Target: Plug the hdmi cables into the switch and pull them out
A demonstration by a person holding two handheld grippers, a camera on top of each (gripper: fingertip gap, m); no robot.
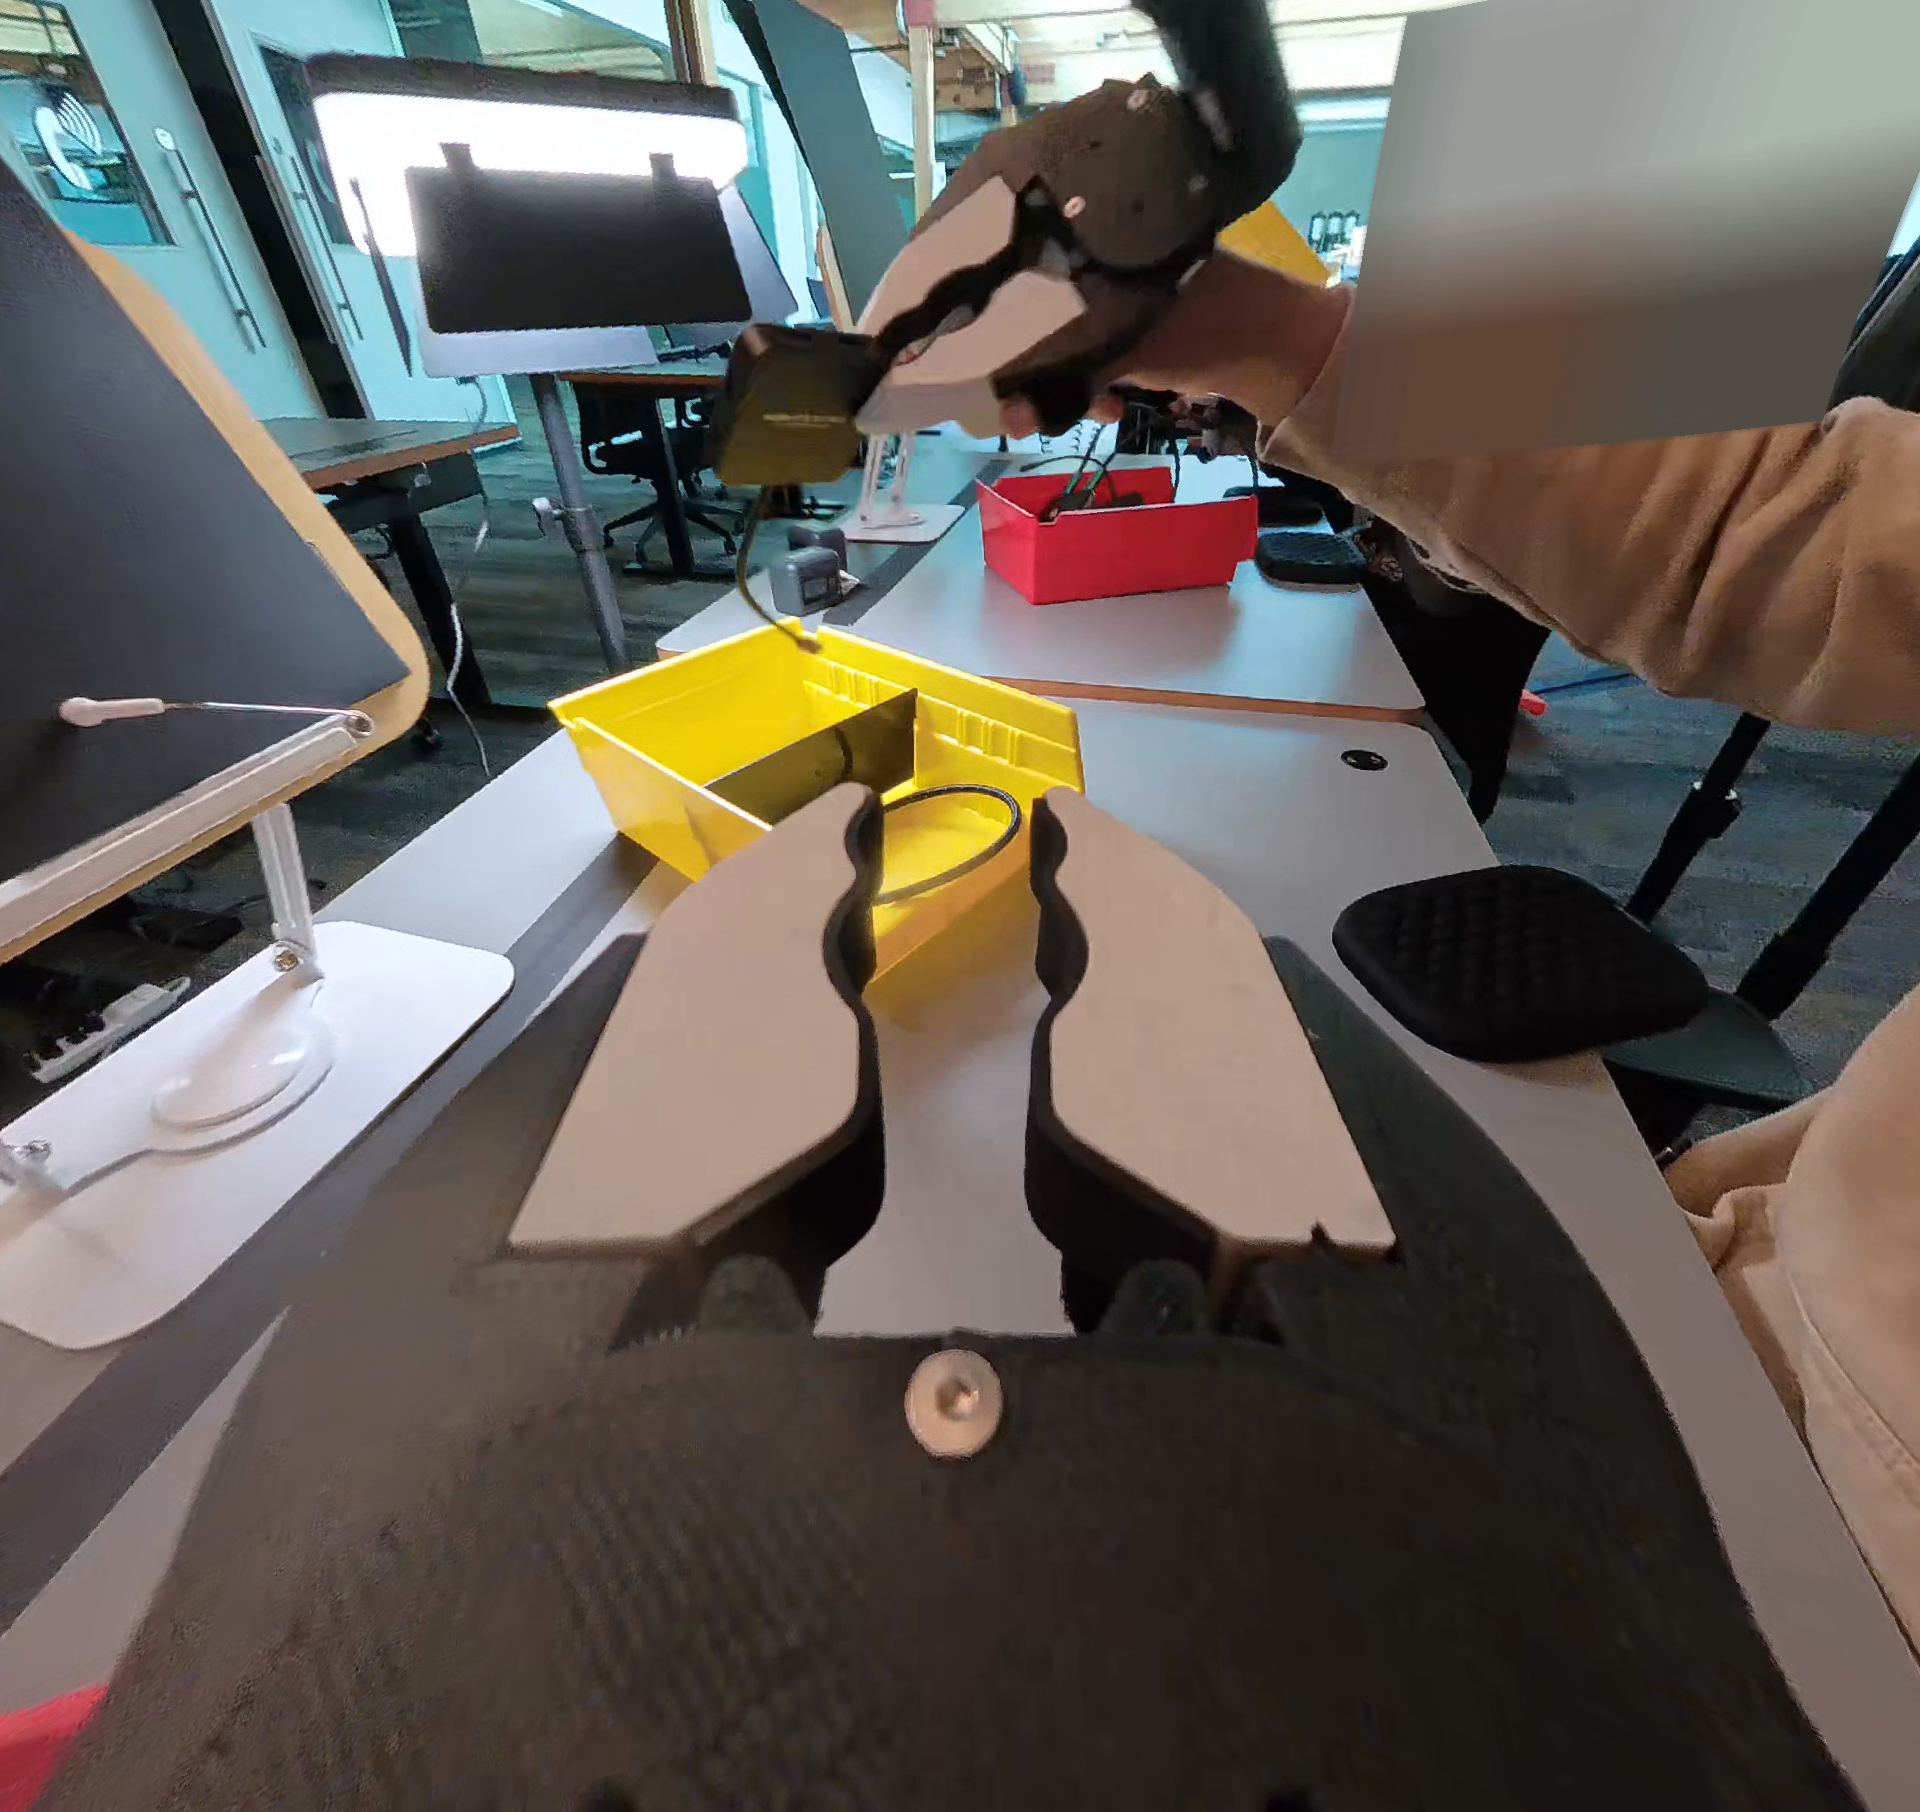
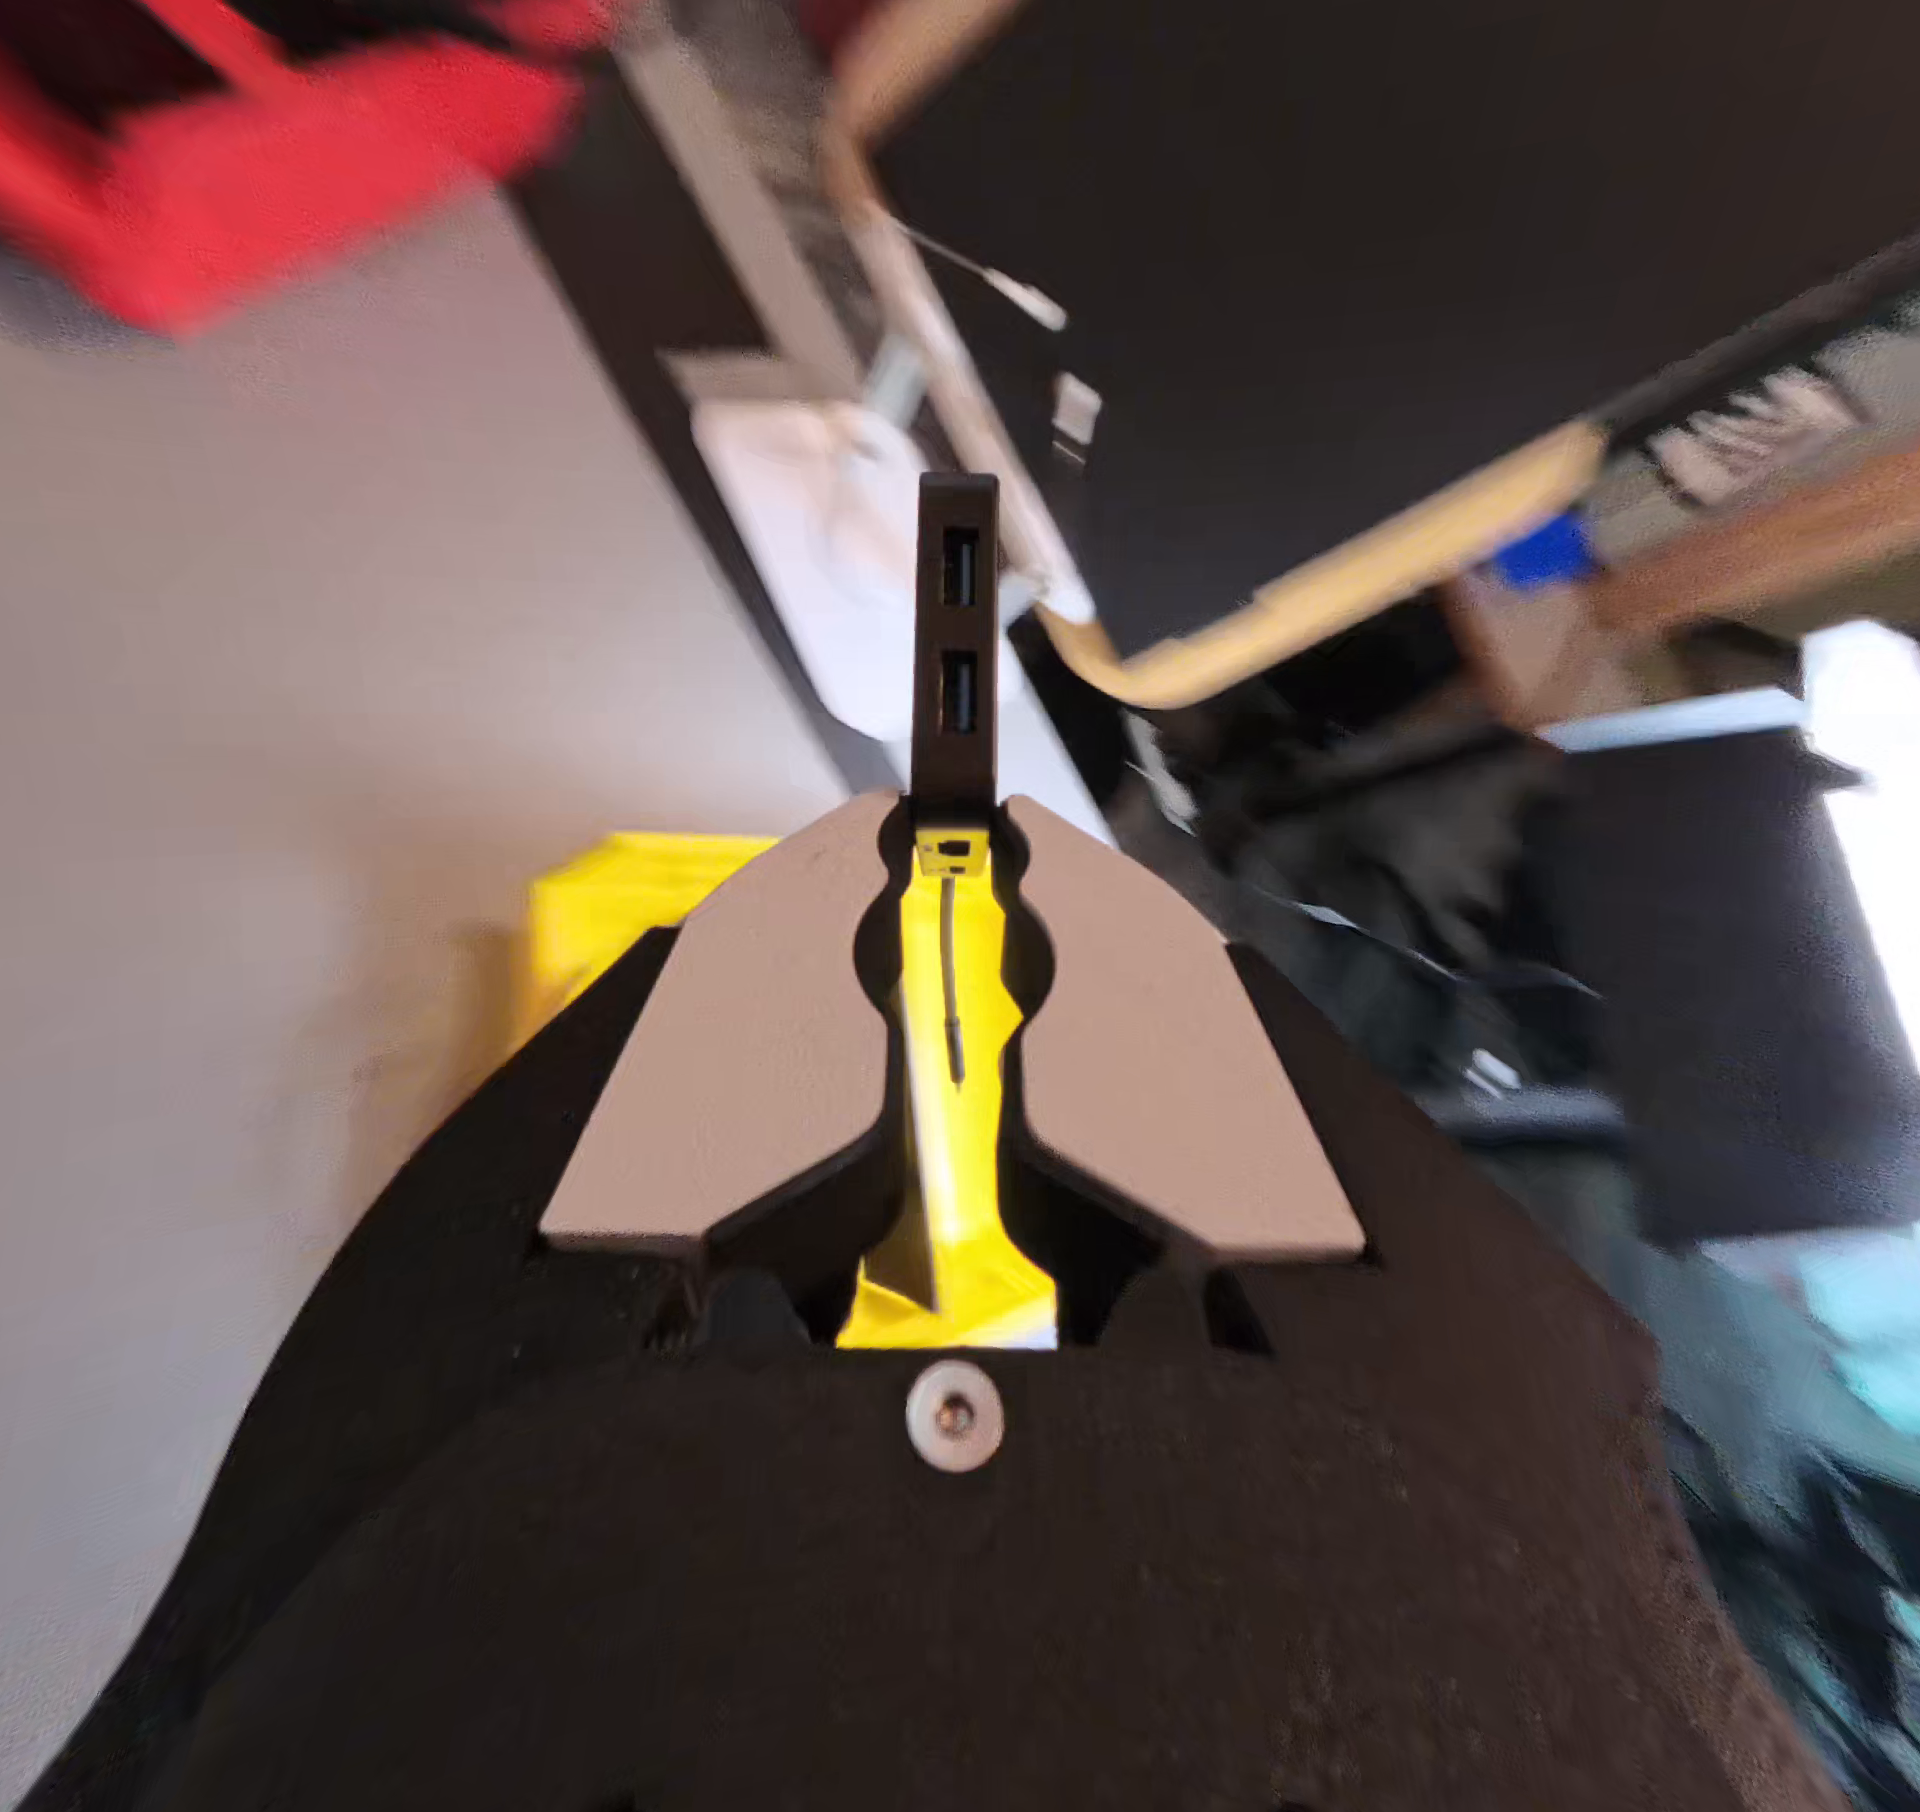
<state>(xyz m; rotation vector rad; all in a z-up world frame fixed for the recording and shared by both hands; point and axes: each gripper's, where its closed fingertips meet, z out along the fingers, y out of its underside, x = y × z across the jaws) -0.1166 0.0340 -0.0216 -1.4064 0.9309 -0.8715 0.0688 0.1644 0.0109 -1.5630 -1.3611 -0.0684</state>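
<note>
My right gripper (image 2: 952, 806) is shut on a small black switch box (image 2: 956, 635) whose edge with two ports faces up in the right wrist view. In the left wrist view the same gripper (image 1: 868, 380) holds the switch (image 1: 795, 406) high above the yellow bin (image 1: 665, 723), and a thin cable (image 1: 764, 583) hangs from the switch toward the bin. My left gripper (image 1: 954, 801) is open and empty, low over the grey table (image 1: 1247, 827), pointing at the bin. A black cable loop (image 1: 951, 853) and a black divider lie in the bin.
A red bin (image 1: 1117, 536) with cables stands on the far table. A white stand base (image 1: 260, 1087) with a tilted board is at the left. A black padded armrest (image 1: 1517, 962) is at the right. A person's beige sleeve (image 1: 1610, 557) crosses the upper right. My hands' fingertips stand some 25 centimetres from each other.
</note>
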